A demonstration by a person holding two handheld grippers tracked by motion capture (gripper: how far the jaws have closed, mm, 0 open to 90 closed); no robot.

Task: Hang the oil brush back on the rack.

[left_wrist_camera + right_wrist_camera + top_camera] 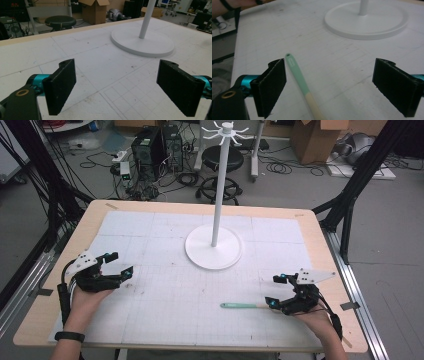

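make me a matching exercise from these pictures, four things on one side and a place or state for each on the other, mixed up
Things
1. green-handled tool
2. white stand
3. left gripper
4. right gripper

Places or states
A. upright at the far middle of the table, hooks at the top
B. open, near the table's left edge, nothing between its fingers
C. lying flat on the gridded mat
D. open, with the tool's pale end between its fingers

Pairs: 1-C, 2-A, 3-B, 4-D
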